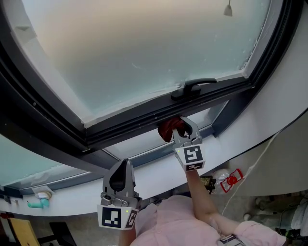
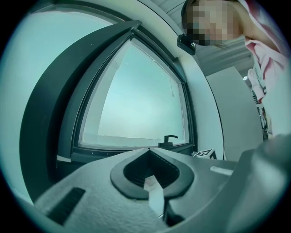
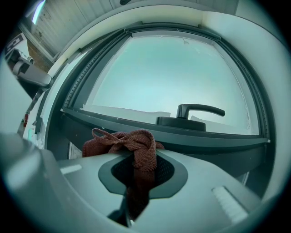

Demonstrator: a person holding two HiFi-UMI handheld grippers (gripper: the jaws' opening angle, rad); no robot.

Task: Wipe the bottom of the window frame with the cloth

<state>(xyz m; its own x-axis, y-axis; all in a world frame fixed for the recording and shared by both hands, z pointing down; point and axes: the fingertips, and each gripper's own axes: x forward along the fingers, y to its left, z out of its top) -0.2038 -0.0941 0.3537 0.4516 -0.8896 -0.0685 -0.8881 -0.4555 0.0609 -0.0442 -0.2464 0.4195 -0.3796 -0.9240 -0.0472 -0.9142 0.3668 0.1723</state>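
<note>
My right gripper (image 1: 184,128) is shut on a dark red cloth (image 1: 169,127), which bunches out past the jaw tips (image 3: 127,142). It holds the cloth just under the dark bottom rail of the open window sash (image 1: 144,117), close to the black window handle (image 1: 192,88). The handle (image 3: 193,113) sits just above the cloth in the right gripper view. My left gripper (image 1: 119,177) hangs lower and to the left, away from the frame, shut with nothing between its jaws (image 2: 149,160). The window frame (image 2: 136,150) lies well ahead of it.
A white curved sill (image 1: 250,129) runs below the window. A fixed lower pane (image 1: 144,149) lies behind the sash. A teal object (image 1: 37,203) sits on the sill at far left; a red-and-white item (image 1: 230,181) hangs below at right. A cord pull (image 1: 228,8) dangles above.
</note>
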